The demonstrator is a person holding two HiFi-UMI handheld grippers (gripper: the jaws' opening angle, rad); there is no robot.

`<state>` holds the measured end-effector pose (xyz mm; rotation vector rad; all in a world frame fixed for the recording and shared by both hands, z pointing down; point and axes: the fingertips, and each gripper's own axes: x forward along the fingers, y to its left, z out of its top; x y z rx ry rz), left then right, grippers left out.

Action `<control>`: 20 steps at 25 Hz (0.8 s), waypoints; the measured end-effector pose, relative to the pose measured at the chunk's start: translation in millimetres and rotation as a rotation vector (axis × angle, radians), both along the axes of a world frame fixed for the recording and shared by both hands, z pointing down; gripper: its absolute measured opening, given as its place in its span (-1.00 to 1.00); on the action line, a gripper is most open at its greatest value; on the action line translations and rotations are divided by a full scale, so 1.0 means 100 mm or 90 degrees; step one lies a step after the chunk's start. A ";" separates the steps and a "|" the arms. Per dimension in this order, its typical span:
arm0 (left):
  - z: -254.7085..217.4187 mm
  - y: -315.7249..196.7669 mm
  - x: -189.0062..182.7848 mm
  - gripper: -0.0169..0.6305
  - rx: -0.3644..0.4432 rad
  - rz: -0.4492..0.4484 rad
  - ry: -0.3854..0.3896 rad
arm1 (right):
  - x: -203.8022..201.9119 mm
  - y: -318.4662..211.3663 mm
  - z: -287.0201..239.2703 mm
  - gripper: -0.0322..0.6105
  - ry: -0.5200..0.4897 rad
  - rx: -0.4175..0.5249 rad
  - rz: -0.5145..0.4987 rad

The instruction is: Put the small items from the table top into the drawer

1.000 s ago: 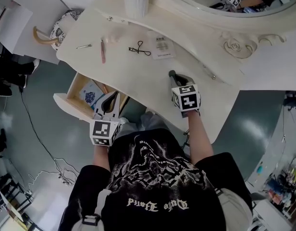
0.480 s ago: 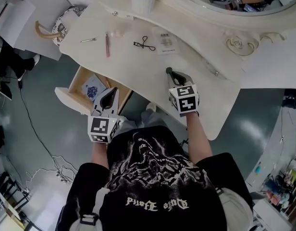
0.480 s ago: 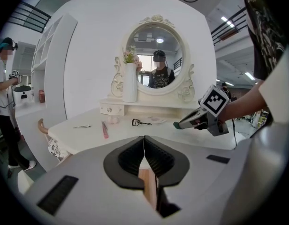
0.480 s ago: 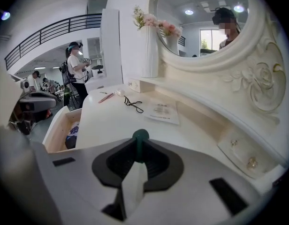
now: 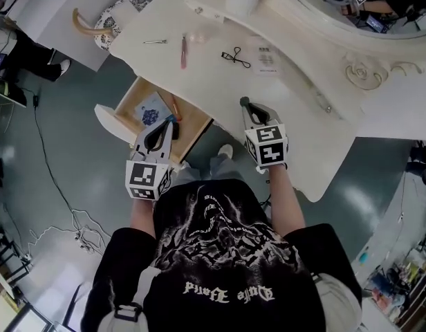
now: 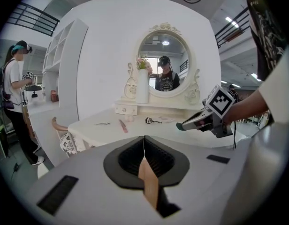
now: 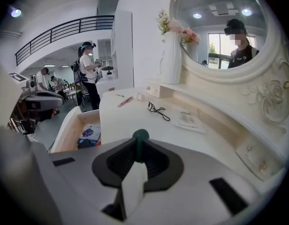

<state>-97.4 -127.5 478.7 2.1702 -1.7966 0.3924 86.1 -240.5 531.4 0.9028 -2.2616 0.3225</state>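
We hold both shut and empty: our left gripper [image 5: 162,127] hangs over the open drawer [image 5: 127,102], the eyelash curler [image 5: 236,57] lies ahead of our right gripper [image 5: 246,105].

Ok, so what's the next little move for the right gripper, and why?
Probably reach the right gripper forward toward the eyelash curler and open its jaws: they are together on nothing, the curler lies on the table top ahead of it, and the drawer already stands open.
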 end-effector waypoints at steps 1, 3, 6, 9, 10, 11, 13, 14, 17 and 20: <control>0.00 0.04 -0.04 -0.90 0.000 -0.004 -0.001 | -0.05 0.04 0.00 -0.75 -0.001 0.001 -0.004; 0.00 0.10 -0.12 -0.90 0.000 -0.011 -0.002 | -0.15 0.12 0.00 -0.75 -0.005 0.001 -0.014; -0.02 0.16 -0.21 -0.90 0.004 -0.015 -0.004 | -0.32 0.24 -0.02 -0.75 -0.010 0.002 -0.031; -0.01 0.21 -0.28 -0.90 0.006 -0.018 -0.004 | -0.47 0.37 0.00 -0.75 -0.011 -0.001 -0.049; -0.01 0.22 -0.31 -0.90 0.006 -0.019 -0.004 | -0.51 0.40 0.01 -0.75 -0.011 -0.002 -0.055; 0.00 0.23 -0.33 -0.90 0.005 -0.020 -0.005 | -0.56 0.43 0.01 -0.75 -0.011 -0.002 -0.060; 0.02 0.25 -0.38 -0.90 0.004 -0.021 -0.006 | -0.65 0.49 0.03 -0.75 -0.011 -0.003 -0.070; 0.02 0.26 -0.40 -0.90 0.003 -0.022 -0.007 | -0.69 0.51 0.03 -0.75 -0.011 -0.004 -0.074; 0.02 0.29 -0.50 -0.90 0.003 -0.029 -0.005 | -0.83 0.60 0.05 -0.75 -0.012 -0.009 -0.094; 0.03 0.31 -0.60 -0.90 0.002 -0.038 -0.001 | -0.99 0.70 0.08 -0.75 -0.012 -0.017 -0.131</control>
